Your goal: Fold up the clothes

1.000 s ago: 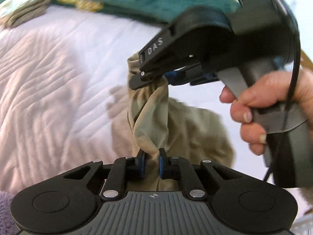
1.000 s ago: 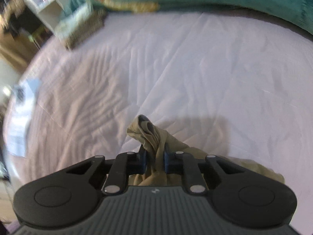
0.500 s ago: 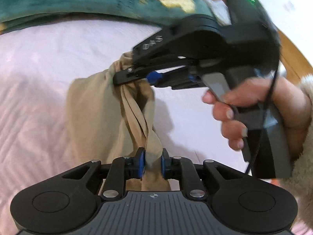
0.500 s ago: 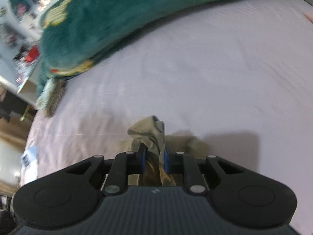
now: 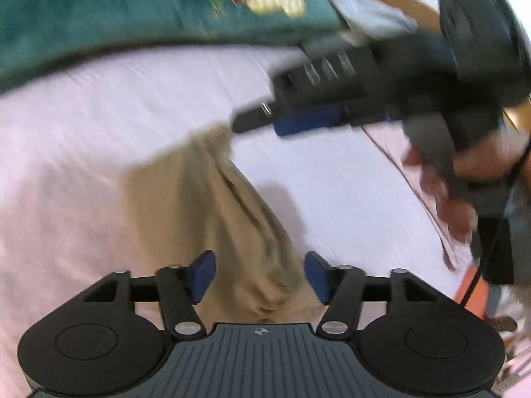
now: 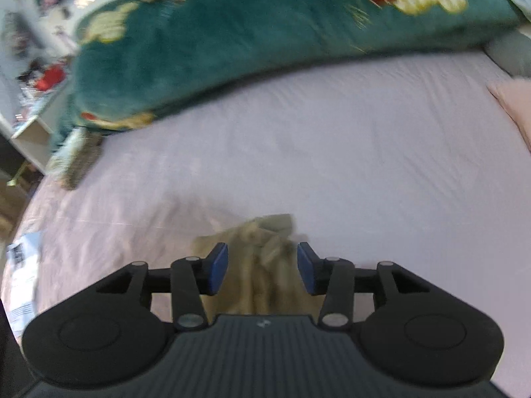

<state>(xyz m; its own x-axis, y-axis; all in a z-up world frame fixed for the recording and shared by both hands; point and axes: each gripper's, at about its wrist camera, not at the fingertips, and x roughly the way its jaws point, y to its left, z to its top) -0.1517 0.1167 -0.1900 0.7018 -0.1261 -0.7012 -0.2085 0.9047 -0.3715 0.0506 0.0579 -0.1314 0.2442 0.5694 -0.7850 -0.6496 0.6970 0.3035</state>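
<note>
**Both tongs letting go of the tan garment on the bed**

The left tongs (image 5: pixel 259 277) are opening, their blue pads (image 5: pixel 202 275) standing clear on either side of a bunched ridge of the tan garment (image 5: pixel 205 205), which runs up between them without being pressed. The right tongs (image 6: pixel 262 273) are opening too; the crumpled end of the same cloth (image 6: pixel 265 242) sits between their pads, apart from both. In the left wrist view the right tongs (image 5: pixel 259 117) show from the side, blurred, their tip just above the far end of the garment, with a person's hand (image 5: pixel 444 185) wrapped round the grip and a thin cable trailing below it.

The garment lies on the pale pink bedsheet (image 6: pixel 332 139), one long fold stretching between the two tongs. Beyond it, across the far part of the bed, lies a teal plush blanket (image 6: pixel 232 39) with yellow checked patches. A paper sheet (image 6: pixel 21 275) rests near the bed's left edge.
</note>
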